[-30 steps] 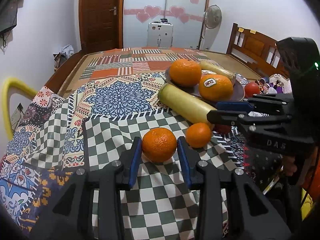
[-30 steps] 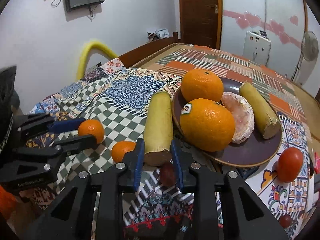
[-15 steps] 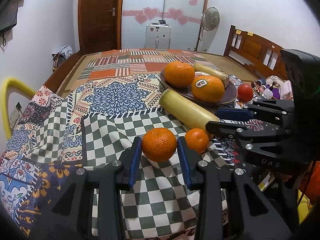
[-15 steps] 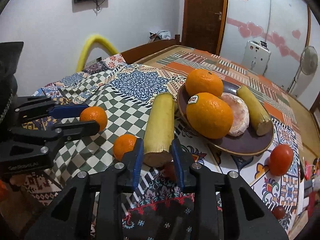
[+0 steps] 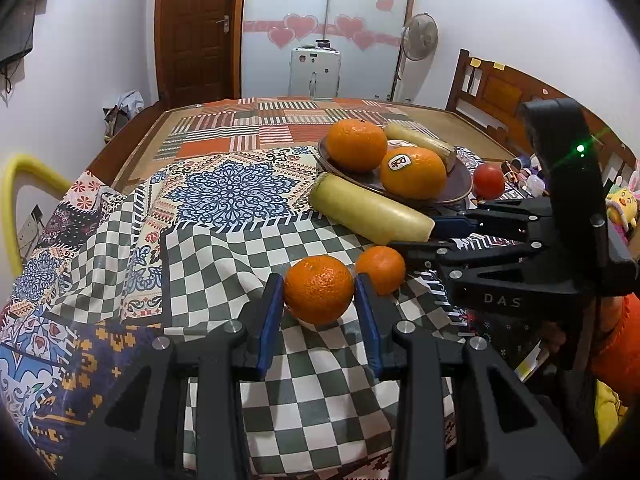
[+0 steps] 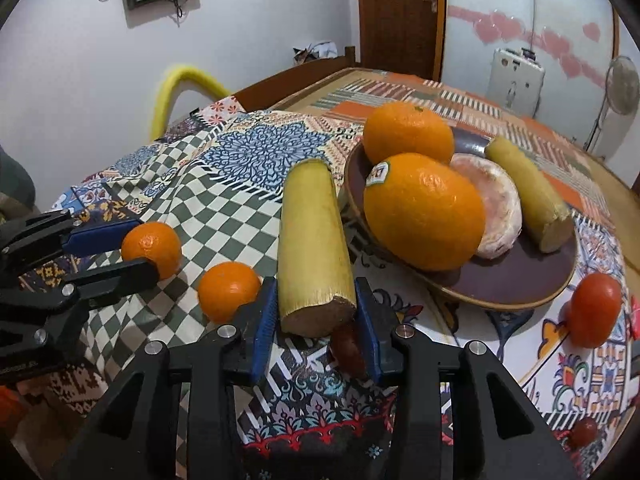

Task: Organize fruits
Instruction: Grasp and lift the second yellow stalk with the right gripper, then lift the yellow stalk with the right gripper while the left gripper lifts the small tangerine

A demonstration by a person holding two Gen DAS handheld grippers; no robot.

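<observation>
Left tongs (image 5: 319, 306) gripping one mandarin (image 5: 319, 289), right tongs (image 6: 316, 316) opening around one yellow stalk (image 6: 314, 248), two oranges plated.

The right gripper (image 6: 316, 312) has opened its jaws wider around the yellow stalk's (image 6: 314, 248) cut end.

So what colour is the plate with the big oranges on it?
Dark purplish brown plate; the right wrist view shows it best.

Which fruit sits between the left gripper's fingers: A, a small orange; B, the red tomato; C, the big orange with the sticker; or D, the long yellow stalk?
A: in the left wrist view, the left gripper has a small orange between its blue fingers, above the checkered cloth.
</observation>
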